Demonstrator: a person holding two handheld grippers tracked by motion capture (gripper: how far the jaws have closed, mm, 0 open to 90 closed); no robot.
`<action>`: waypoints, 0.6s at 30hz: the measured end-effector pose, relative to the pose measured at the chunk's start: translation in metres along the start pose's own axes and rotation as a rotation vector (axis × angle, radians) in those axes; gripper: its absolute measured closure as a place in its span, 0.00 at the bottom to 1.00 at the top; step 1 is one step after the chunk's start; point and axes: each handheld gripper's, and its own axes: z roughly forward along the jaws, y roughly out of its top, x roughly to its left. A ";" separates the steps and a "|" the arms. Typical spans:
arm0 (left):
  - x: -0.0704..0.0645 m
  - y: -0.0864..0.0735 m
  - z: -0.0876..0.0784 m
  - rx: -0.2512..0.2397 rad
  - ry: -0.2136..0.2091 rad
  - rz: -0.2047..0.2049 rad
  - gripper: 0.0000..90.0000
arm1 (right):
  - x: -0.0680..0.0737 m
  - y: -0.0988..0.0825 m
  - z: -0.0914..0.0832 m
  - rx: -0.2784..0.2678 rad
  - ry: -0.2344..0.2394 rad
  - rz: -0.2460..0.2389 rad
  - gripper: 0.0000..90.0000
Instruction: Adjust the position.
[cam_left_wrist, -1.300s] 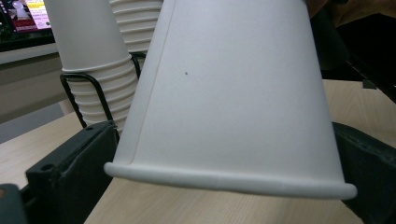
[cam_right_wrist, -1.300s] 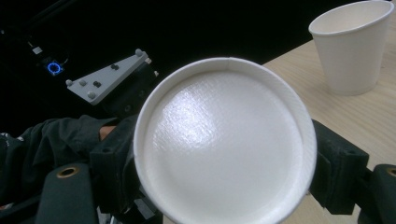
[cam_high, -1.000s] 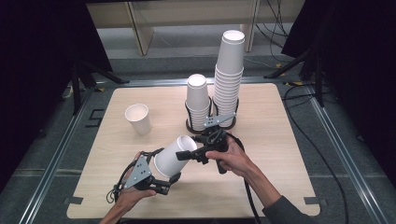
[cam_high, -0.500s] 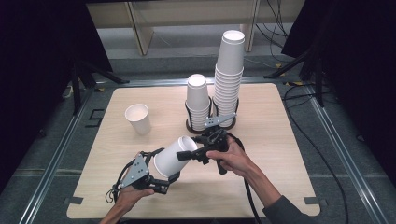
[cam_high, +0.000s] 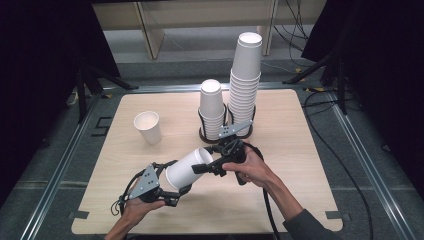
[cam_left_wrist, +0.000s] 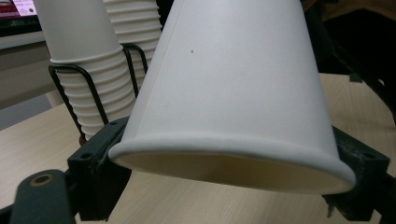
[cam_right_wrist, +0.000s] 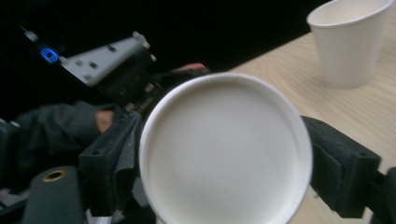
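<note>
A white paper cup (cam_high: 187, 167) lies on its side in the air above the table's front, held between both grippers. My left gripper (cam_high: 174, 182) has the cup's mouth end (cam_left_wrist: 233, 84) between its jaws. They have just been closing, and the pads (cam_left_wrist: 100, 154) now press on the rim, which looks squashed to an oval. My right gripper (cam_high: 204, 162) is shut on the cup's base end (cam_right_wrist: 224, 154), whose round bottom faces its camera. Behind the cup, in the right gripper view, I see the left gripper's grey plate (cam_right_wrist: 107, 56).
A short stack of cups (cam_high: 212, 107) and a tall stack (cam_high: 246, 80) stand in a black wire holder (cam_high: 222, 132) at the table's middle back. One upright cup (cam_high: 147, 126) stands alone to the left. The table's front edge lies under both forearms.
The left gripper's jaws have closed onto the cup's mouth end. Both hands and the cup have stayed where they were.
</note>
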 end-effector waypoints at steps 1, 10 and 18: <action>0.001 0.000 -0.001 0.024 -0.004 0.010 0.16 | 0.001 0.001 -0.001 0.014 -0.017 -0.015 0.19; 0.000 0.000 0.002 0.142 -0.031 0.026 0.16 | 0.022 0.011 -0.011 0.175 -0.198 -0.253 0.19; 0.001 -0.001 0.004 0.224 -0.054 0.042 0.17 | 0.034 0.012 -0.006 0.292 -0.258 -0.393 0.21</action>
